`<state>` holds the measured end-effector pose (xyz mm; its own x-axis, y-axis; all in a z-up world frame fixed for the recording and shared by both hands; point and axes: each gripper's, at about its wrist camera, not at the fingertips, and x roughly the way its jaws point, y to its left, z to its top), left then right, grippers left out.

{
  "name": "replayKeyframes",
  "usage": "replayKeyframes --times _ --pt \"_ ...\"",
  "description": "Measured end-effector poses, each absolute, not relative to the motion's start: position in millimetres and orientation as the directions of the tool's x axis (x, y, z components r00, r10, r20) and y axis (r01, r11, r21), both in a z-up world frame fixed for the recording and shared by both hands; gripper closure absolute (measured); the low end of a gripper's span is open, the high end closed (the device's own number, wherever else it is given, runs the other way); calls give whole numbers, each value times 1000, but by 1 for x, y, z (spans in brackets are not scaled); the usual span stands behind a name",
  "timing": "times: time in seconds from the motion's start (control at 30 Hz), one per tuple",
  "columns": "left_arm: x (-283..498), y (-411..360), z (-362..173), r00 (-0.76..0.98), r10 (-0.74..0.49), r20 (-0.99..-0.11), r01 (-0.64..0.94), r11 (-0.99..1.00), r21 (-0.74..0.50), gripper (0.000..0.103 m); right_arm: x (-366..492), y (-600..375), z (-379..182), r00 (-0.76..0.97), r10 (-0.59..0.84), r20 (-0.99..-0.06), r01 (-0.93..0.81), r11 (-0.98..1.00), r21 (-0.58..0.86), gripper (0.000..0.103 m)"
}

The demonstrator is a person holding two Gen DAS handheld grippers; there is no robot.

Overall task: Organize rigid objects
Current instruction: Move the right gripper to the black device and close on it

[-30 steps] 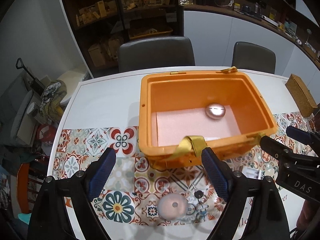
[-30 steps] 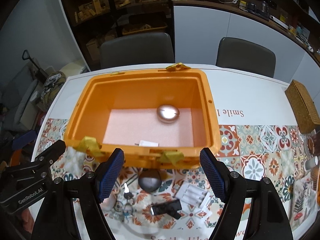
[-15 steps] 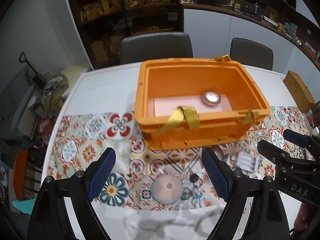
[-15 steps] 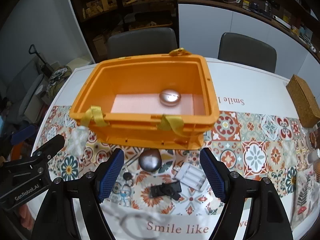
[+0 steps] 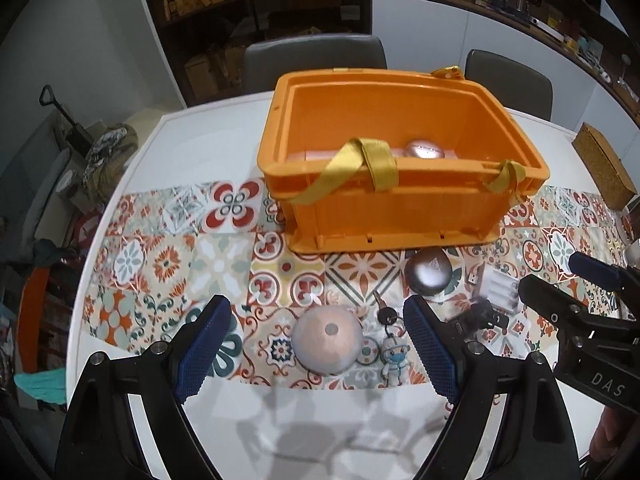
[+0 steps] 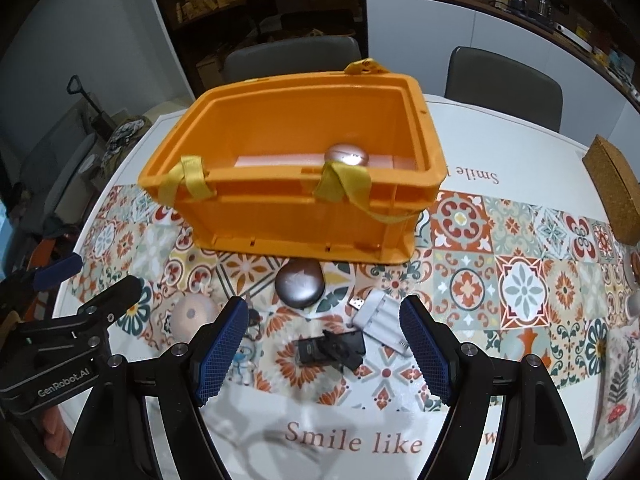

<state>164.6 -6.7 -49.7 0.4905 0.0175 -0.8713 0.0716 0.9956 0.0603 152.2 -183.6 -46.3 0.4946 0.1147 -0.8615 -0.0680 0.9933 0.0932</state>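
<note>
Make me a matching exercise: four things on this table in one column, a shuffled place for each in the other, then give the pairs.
Things
1. shiny metal pebble
2. pink disc
3. black clip
4. cork box

Places
A. between the left gripper's fingers
B. far right table edge
C. inside the orange crate
D. between the right gripper's fingers

Pairs: 1-C, 2-A, 3-D, 4-B

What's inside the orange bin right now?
One shiny metallic puck lies on a pink liner in the bin. The near wall hides the front of the floor, so anything there cannot be seen.
</note>
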Motion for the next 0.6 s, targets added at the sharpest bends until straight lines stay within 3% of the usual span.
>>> replayKeyframes --times 0.6 --pt "147 -1 -93 401 37 -915 -9 999 37 15 141 -192 -103 358 175 -917 -71 984 160 25"
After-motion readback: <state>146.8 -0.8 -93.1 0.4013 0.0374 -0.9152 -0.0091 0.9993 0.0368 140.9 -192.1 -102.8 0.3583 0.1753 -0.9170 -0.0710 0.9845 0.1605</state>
